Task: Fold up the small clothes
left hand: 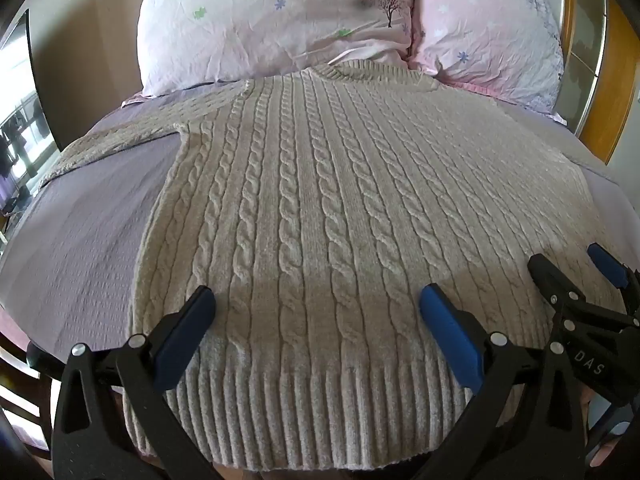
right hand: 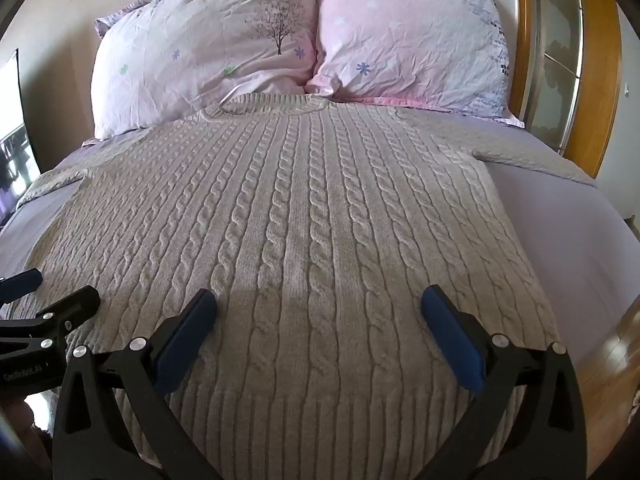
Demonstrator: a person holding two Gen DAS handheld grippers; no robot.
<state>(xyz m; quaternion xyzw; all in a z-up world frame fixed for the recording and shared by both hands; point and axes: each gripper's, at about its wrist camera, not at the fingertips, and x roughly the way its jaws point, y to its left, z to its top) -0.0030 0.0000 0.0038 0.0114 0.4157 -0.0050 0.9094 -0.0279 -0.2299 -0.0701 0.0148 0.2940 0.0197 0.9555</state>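
Note:
A beige cable-knit sweater [left hand: 320,200] lies flat on the bed, collar toward the pillows, ribbed hem toward me, sleeves spread to both sides. It fills the right wrist view [right hand: 312,220] too. My left gripper [left hand: 316,304] is open and empty, hovering over the hem's left half. My right gripper [right hand: 318,304] is open and empty over the hem's right half. The right gripper also shows at the right edge of the left wrist view [left hand: 576,268], and the left gripper at the left edge of the right wrist view [right hand: 60,286].
The lilac bedsheet [left hand: 88,220] shows beside the sweater. Two pink floral pillows [right hand: 208,48] [right hand: 408,40] lean at the head of the bed. A wooden-framed mirror [right hand: 560,60] stands at the right. Wooden floor [right hand: 616,360] lies past the bed's right edge.

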